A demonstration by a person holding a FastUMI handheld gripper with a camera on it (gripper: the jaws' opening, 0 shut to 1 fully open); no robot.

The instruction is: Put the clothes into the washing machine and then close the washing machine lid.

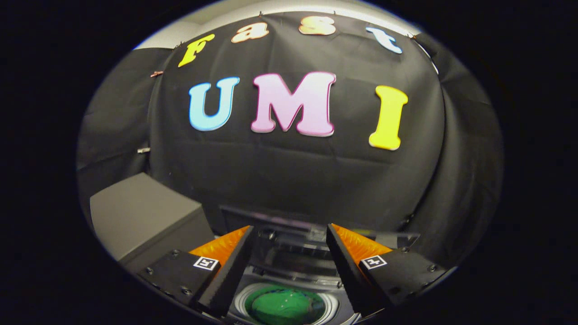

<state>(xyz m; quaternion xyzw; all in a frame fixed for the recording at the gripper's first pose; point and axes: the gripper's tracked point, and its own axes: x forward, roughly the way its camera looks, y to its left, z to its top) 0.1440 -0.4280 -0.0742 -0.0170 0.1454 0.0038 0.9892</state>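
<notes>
Two fingers of the hand-held gripper (pixel 289 253) stand spread apart with nothing between them; below and between them the washing machine (pixel 289 289) shows its open drum, and a green garment (pixel 284 307) already lies inside the round opening; the clear lid (pixel 316 237) stands raised just ahead of the fingertips, against the black cloth wall; a grey box (pixel 144 216) sits beside the machine on the left, near the left finger. Judging from this, the clothes seem to be in and the closing of the lid is the step in hand; to do it well, the fingers should reach the lid's upper edge, catch it or push it from behind, then bring it down in a steady arc over the drum, gently enough that it does not slam; check too that no cloth hangs over the rim where the lid would trap it. Each finger carries a small square marker; no brand or readable label shows on the machine.
</notes>
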